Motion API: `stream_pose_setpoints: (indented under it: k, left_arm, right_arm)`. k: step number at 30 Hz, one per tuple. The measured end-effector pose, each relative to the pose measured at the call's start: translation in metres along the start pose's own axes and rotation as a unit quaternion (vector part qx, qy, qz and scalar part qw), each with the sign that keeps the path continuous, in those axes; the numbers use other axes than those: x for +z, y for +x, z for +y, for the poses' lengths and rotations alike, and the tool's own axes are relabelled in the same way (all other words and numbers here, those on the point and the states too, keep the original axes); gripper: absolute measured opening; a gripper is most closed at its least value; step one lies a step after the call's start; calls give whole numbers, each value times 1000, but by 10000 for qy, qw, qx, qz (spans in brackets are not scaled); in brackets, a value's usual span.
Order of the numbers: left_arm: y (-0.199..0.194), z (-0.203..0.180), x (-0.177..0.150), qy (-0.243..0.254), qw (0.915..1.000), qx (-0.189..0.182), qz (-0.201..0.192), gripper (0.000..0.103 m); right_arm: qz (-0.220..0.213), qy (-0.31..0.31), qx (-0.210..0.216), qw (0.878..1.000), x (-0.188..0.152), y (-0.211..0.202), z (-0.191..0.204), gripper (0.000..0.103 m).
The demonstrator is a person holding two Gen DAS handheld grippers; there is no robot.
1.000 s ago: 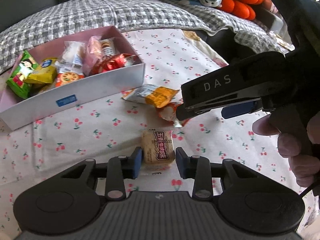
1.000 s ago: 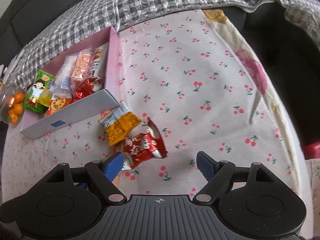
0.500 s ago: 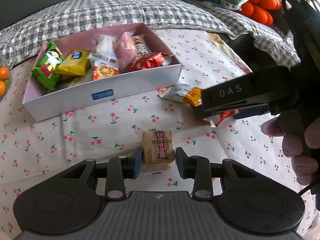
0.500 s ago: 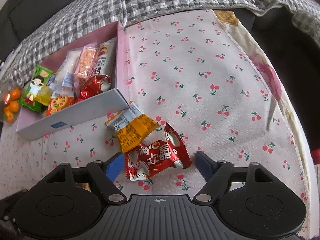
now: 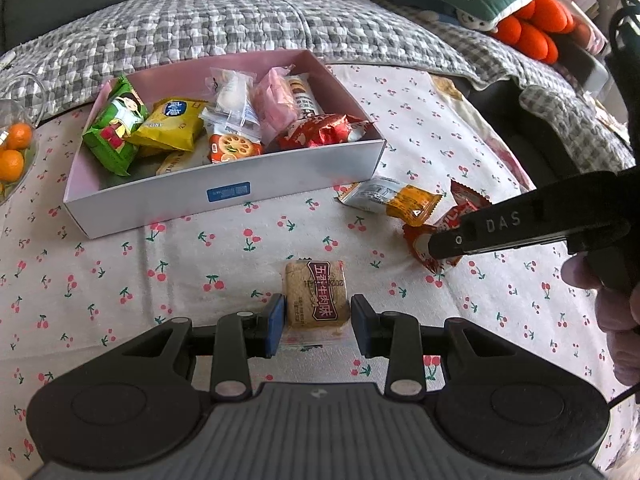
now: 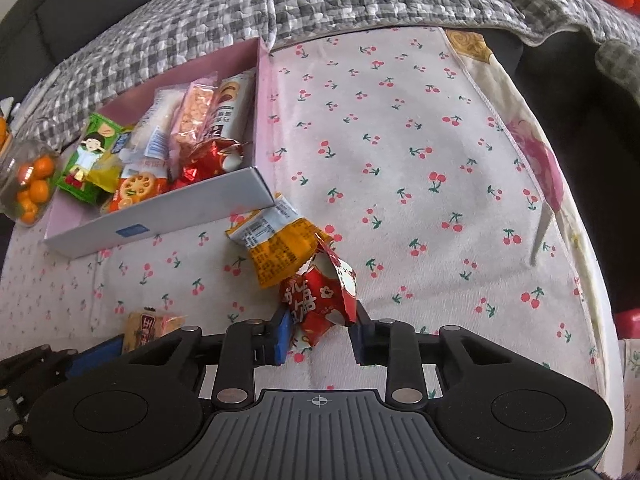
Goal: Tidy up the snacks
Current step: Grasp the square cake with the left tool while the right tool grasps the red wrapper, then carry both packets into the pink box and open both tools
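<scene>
My left gripper (image 5: 318, 326) is shut on a tan biscuit packet (image 5: 316, 294) with a maroon label, just above the cherry cloth; the packet also shows in the right wrist view (image 6: 150, 326). My right gripper (image 6: 322, 332) is shut on a crumpled red foil snack (image 6: 320, 300), seen from the left wrist view (image 5: 440, 232) under its black finger. An orange-and-white packet (image 6: 276, 246) lies touching the red one. The pink snack box (image 5: 224, 196) holds several packets.
A clear tub of small oranges (image 5: 12, 148) stands left of the box. A grey checked quilt (image 5: 240, 20) lies behind. The cloth's right edge (image 6: 560, 216) drops off to a dark gap. Cushions and an orange plush (image 5: 532, 36) lie at far right.
My right gripper closed on the red foil snack and crumpled it. My left gripper kept its hold on the biscuit packet while the view swung so the box sits more centred.
</scene>
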State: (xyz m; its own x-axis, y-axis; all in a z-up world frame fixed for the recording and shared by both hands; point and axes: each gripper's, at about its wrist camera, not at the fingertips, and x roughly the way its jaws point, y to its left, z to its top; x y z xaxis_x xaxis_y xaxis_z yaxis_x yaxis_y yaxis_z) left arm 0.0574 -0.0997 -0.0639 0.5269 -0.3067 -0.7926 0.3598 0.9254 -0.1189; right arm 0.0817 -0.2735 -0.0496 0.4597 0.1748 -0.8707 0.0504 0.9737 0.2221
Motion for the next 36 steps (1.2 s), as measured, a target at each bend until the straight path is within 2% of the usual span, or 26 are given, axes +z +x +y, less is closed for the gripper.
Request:
stream_pose_setpoints:
  k: [11,26,36]
  left_arm:
    - [-12,17,10,-247,9996,8,-132,32]
    - [-38,72,33,-1127,9920,85,-562,32]
    - [-35,99,54,-1259,9876,261,-905,32]
  right_arm:
    - [31,26,170,9998,-3,-20,9,29]
    - [-414,361,705,9960,10,-43,28,29]
    - [-696,629,1062,9899,27,-37,53,30]
